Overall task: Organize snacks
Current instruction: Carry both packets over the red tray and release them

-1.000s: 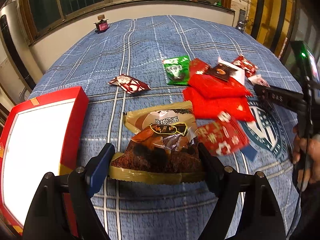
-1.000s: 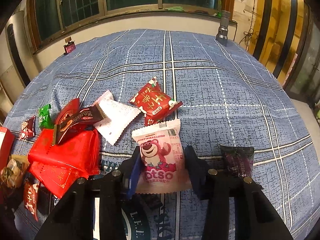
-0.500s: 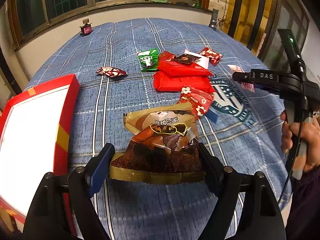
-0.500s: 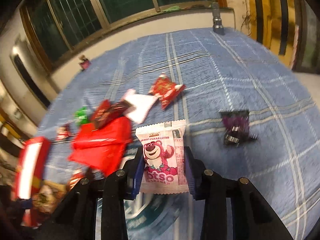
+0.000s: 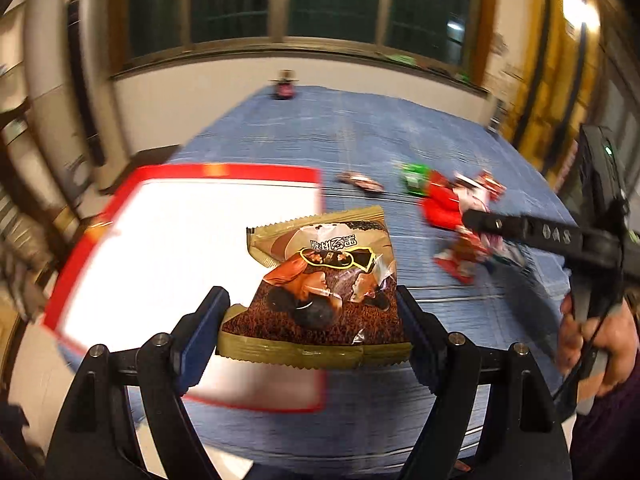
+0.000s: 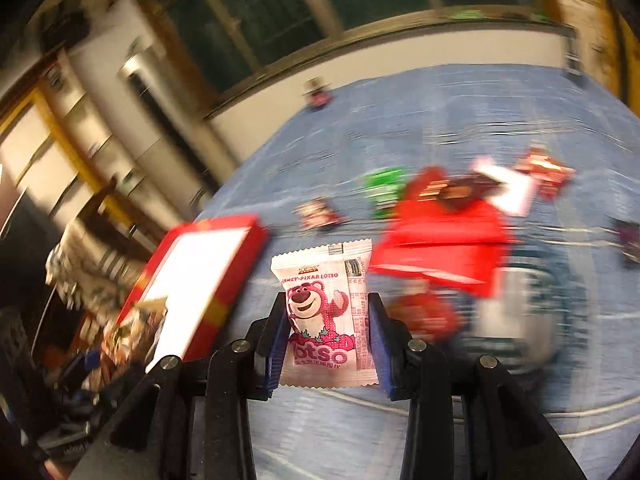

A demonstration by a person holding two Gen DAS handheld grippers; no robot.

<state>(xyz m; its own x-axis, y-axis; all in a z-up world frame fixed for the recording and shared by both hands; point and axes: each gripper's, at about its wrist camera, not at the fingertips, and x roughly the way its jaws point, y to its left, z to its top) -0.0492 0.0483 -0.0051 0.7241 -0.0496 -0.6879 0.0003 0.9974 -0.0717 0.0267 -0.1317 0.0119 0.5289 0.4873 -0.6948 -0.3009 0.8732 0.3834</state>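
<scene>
The left gripper clamps a brown and gold snack packet by its side edges, held in the air over the near right edge of a red box with a white inside. The right gripper pinches a pink bear packet, lifted above the blue checked tablecloth. Both look light, crinkly and likely slippery, best gripped across the flat sides. Loose red packets and a green packet lie further right; nothing blocks the box
</scene>
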